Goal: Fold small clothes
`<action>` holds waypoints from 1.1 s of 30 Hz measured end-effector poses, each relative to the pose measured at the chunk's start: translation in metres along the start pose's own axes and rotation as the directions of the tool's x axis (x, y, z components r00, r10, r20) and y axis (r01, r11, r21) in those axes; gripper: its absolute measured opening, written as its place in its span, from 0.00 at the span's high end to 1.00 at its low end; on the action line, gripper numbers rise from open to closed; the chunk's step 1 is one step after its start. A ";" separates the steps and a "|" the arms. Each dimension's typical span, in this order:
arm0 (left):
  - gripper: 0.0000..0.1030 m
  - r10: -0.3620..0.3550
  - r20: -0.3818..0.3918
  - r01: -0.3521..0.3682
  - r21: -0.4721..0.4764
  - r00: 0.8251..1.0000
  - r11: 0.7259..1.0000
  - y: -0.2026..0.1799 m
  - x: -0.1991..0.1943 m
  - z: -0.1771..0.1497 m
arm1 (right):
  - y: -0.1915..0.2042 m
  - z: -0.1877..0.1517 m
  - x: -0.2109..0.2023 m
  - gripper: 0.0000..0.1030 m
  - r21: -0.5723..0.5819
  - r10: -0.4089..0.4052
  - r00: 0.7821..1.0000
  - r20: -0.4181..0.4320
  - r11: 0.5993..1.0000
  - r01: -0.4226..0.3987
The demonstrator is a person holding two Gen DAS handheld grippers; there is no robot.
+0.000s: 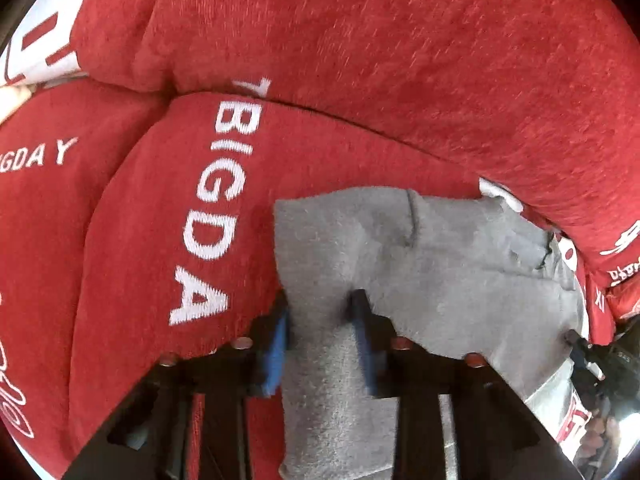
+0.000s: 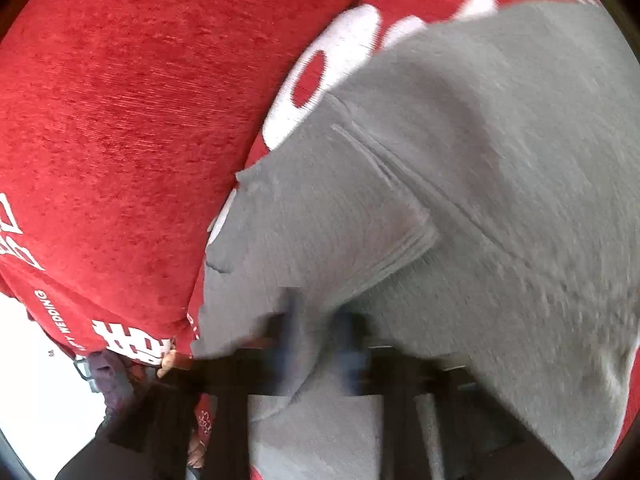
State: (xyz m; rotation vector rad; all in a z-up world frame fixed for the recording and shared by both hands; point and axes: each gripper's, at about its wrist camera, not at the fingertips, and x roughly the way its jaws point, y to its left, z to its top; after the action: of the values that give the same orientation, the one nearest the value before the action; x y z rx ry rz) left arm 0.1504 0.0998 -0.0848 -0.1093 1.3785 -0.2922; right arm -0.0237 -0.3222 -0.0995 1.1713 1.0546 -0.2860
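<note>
A: Where is the soft grey knitted garment [image 1: 420, 264] found, and how is it held?

B: It is spread over the red plush cover with white lettering [image 1: 360, 60], directly ahead of both tongs. A strip of its edge is caught between the blue-padded fingers of the left tongs [image 1: 320, 320], which are only partly closed around it. In the right view the picture is blurred; the right tongs [image 2: 320, 332] seem narrowed on a raised fold of the grey cloth, yet a firm pinch cannot be confirmed.

A: How is it expected to handle?

B: It is judged light, limp and easily bunched, not slippery. Hold is best taken at a hem or corner, near the stitched seam [image 2: 384, 160], so one layer is lifted.
</note>
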 end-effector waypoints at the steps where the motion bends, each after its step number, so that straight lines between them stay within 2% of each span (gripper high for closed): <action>1: 0.85 -0.007 0.010 0.007 0.011 1.000 1.000 -0.003 -0.004 0.001 | 0.009 0.002 -0.004 0.93 -0.039 0.001 1.000 0.010 0.999 -0.001; 4: 0.85 0.028 0.043 -0.031 0.051 0.999 0.998 -0.008 -0.010 0.002 | 0.016 -0.003 -0.016 0.94 -0.125 -0.037 0.998 0.048 0.991 0.043; 7: 0.84 0.109 0.055 -0.111 0.030 0.993 0.993 -0.002 -0.008 0.003 | -0.009 0.000 -0.019 0.92 -0.085 -0.109 0.993 0.052 0.990 0.114; 10: 0.84 0.114 0.047 -0.114 -0.003 0.992 0.993 0.009 -0.013 0.003 | -0.022 -0.002 -0.023 0.80 -0.061 -0.078 0.996 0.044 0.995 0.081; 11: 0.82 0.119 0.053 -0.119 0.003 0.992 0.993 0.012 -0.017 0.002 | -0.018 -0.006 -0.026 0.59 -0.073 -0.070 0.997 0.043 0.995 0.073; 12: 0.73 0.129 0.056 -0.130 0.015 0.990 0.991 0.016 -0.021 0.001 | -0.012 -0.012 -0.028 0.48 -0.087 -0.036 0.999 0.023 0.995 0.038; 13: 0.38 0.140 0.058 -0.141 0.019 0.988 0.990 0.019 -0.025 0.000 | -0.008 -0.019 -0.030 0.48 -0.096 0.004 1.000 -0.002 0.995 -0.004; 14: 0.18 0.153 0.071 -0.154 0.018 0.986 0.988 0.023 -0.032 -0.003 | -0.002 -0.029 -0.031 0.48 -0.105 0.062 0.997 -0.047 0.992 -0.067; 16: 0.17 0.162 0.099 -0.165 0.031 0.982 0.986 0.028 -0.044 -0.008 | 0.014 -0.055 -0.022 0.48 -0.106 0.144 0.980 -0.136 0.982 -0.159; 17: 0.17 0.159 0.096 -0.163 0.031 0.983 0.986 0.030 -0.047 -0.011 | 0.025 -0.074 -0.009 0.48 -0.105 0.178 0.964 -0.197 0.974 -0.201; 21: 0.17 0.187 0.102 -0.189 0.007 0.977 0.982 0.041 -0.061 -0.025 | 0.062 -0.129 0.058 0.48 -0.085 0.226 0.907 -0.356 0.959 -0.272; 24: 0.17 0.178 0.088 -0.178 -0.010 0.980 0.984 0.056 -0.067 -0.037 | 0.084 -0.157 0.107 0.50 -0.050 0.253 0.880 -0.401 0.954 -0.297; 26: 0.17 0.177 0.080 -0.176 -0.015 0.981 0.984 0.065 -0.071 -0.049 | 0.091 -0.167 0.132 0.53 -0.028 0.245 0.882 -0.403 0.960 -0.279; 28: 0.17 0.152 0.066 -0.152 -0.014 0.986 0.988 0.071 -0.072 -0.061 | 0.088 -0.173 0.142 0.67 0.011 0.240 0.887 -0.395 0.966 -0.257; 29: 0.17 0.146 0.062 -0.145 -0.021 0.987 0.989 0.074 -0.074 -0.066 | 0.085 -0.173 0.144 0.87 0.035 0.247 0.891 -0.382 0.967 -0.253; 30: 0.17 0.133 0.058 -0.132 -0.029 0.989 0.991 0.079 -0.076 -0.071 | 0.085 -0.175 0.145 0.93 0.046 0.253 0.896 -0.365 0.966 -0.254; 31: 0.17 0.129 0.057 -0.127 -0.034 0.990 0.991 0.080 -0.079 -0.075 | 0.089 -0.176 0.146 0.93 0.049 0.265 0.901 -0.345 0.963 -0.264; 33: 0.17 0.118 0.064 -0.115 -0.045 0.991 0.992 0.085 -0.083 -0.079 | 0.104 -0.177 0.148 0.94 0.027 0.292 0.895 -0.336 0.953 -0.300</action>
State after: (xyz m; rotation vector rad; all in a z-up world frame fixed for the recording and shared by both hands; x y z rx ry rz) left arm 0.0722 0.2103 -0.0424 -0.0714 1.3192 -0.1613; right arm 0.0311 -0.0807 -0.1538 1.3683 1.1503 0.1764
